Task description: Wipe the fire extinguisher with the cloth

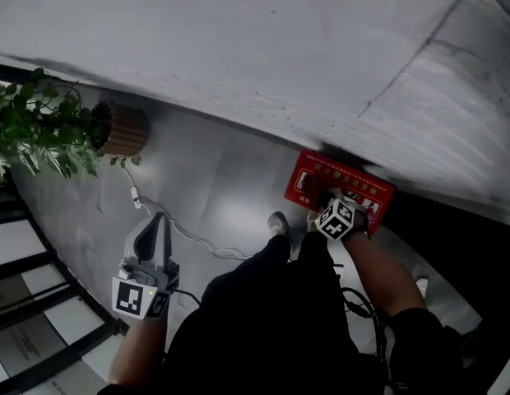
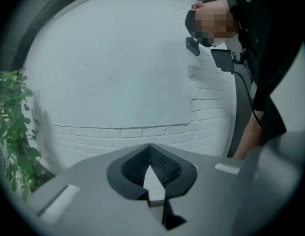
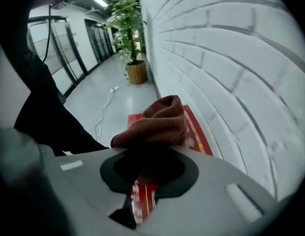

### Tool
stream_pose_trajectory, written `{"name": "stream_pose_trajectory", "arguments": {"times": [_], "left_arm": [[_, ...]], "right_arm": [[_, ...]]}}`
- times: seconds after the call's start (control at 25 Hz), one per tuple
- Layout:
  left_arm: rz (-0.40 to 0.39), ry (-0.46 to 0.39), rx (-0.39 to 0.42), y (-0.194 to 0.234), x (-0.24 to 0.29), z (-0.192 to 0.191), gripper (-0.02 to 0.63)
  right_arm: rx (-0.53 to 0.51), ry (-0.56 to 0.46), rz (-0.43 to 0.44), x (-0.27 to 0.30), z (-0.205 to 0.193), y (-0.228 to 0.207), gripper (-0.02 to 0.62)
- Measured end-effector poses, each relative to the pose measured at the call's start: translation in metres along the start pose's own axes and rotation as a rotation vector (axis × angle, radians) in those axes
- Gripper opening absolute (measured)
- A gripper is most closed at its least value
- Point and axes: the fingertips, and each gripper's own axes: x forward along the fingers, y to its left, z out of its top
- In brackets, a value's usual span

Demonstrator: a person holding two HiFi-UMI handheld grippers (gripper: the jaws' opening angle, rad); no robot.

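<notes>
Right gripper [image 3: 151, 154]: jaws clamped on a bunched brown cloth [image 3: 160, 122], angled steeply down so the wad leads toward the target.
Left gripper [image 2: 150, 149]: jaws together with nothing between them, held out at the person's left, probably to keep clear of the work.
Fire extinguisher box [image 1: 317, 171]: red with printed labels, on the floor against the foot of the white brick wall [image 1: 280, 56], directly below the right gripper.
Extinguisher itself: no cylinder shows, only the box.
Contact: unclear whether the cloth touches the box.
Surroundings: potted plant [image 1: 41, 126] and white cable [image 1: 197, 241] lie well to the left.
Step, judged: cloth positioned for wiping the box top.
</notes>
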Motion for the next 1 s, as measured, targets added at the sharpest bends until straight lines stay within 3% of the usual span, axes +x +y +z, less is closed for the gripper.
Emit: {"name": "stream_pose_trajectory", "arguments": {"times": [0.12,0.2,0.36,0.48,0.64,1.0], "left_arm": [[0.083,0.035,0.006,0.015,-0.031,-0.006,0.000],[0.127,0.056,0.009,0.025,-0.048,-0.011,0.000],[0.148,0.073,0.000,0.028,-0.062,-0.020,0.000],[0.121,0.077,-0.006,0.025,-0.058,-0.025,0.000],[0.042,0.044,-0.012,0.012,-0.027,-0.017,0.000],[-0.225,-0.020,0.025,-0.052,0.060,0.012,0.000]], "right_arm": [[-0.156,-0.001,0.086,0.038,0.058,0.030,0.061],[-0.238,0.038,0.107,0.058,0.073,0.046,0.063],[-0.256,0.178,0.144,0.079,0.050,0.057,0.064],[-0.246,0.190,0.147,0.069,0.028,0.057,0.063],[-0.120,0.194,0.129,0.039,-0.023,0.049,0.062],[0.177,0.333,0.010,-0.044,-0.200,0.047,0.061]]}}
